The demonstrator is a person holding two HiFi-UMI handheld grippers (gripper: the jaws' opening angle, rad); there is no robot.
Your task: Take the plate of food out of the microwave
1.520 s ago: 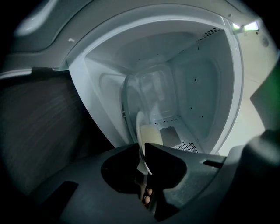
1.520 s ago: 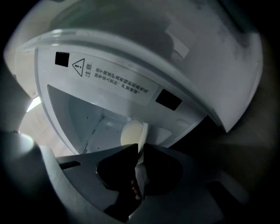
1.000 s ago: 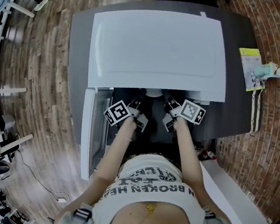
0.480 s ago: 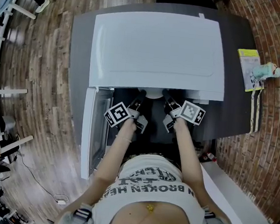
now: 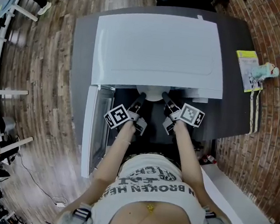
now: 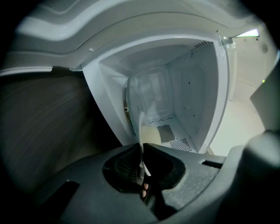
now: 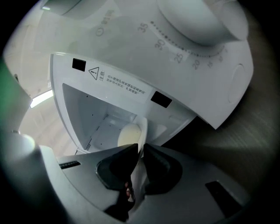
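Observation:
A white microwave [image 5: 159,49] stands on a dark grey table [image 5: 84,53], its door [image 5: 94,129] swung open to the left. At its mouth a white plate [image 5: 153,93] pokes out under the top edge. My left gripper [image 5: 140,98] is shut on the plate's left rim [image 6: 141,131], with pale yellow food [image 6: 152,133] beyond the jaws. My right gripper [image 5: 165,96] has just been closing with the plate's right rim [image 7: 142,131] between its jaws, and now it pinches that rim. The pale food [image 7: 129,134] lies just past the jaws, in front of the white cavity [image 7: 98,120].
A yellow-green packet [image 5: 248,65] and a small pale toy [image 5: 264,71] lie at the table's right edge. The timer dial [image 7: 205,19] sits above my right gripper. Wooden floor spreads to the left, brick to the right, and a white ledge [image 5: 239,204] lies at lower right.
The plate's rim shows a little more below the microwave's top edge than before. Both grippers sit almost where they were.

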